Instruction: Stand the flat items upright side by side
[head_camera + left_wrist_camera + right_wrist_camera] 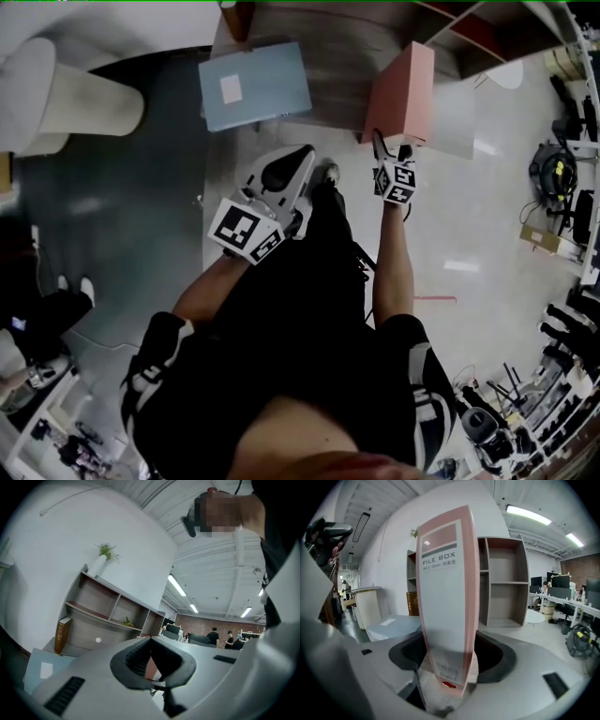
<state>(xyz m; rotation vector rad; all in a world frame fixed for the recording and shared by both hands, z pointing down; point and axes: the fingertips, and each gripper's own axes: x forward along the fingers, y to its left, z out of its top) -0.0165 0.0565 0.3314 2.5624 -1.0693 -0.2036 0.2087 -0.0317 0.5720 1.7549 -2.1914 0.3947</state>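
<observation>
Right tongs (pixel 450 681): pinching upright pink file box (pixel 447 597)
Left tongs (pixel 152 665): pressed together, empty
Risk: a crooked release could topple it toward nine o'clock

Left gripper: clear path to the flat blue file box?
Probably yes: the left gripper, shut and empty, has nothing between it and the blue file box; the pink file box stands aside in the right gripper.

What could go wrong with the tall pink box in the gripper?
1. The right gripper pinches the pink file box only at one end, so the box might tilt or slip out when it is set down.
2. The blue file box lies flat nearby. The pink one could bump it while being stood beside it.
</observation>
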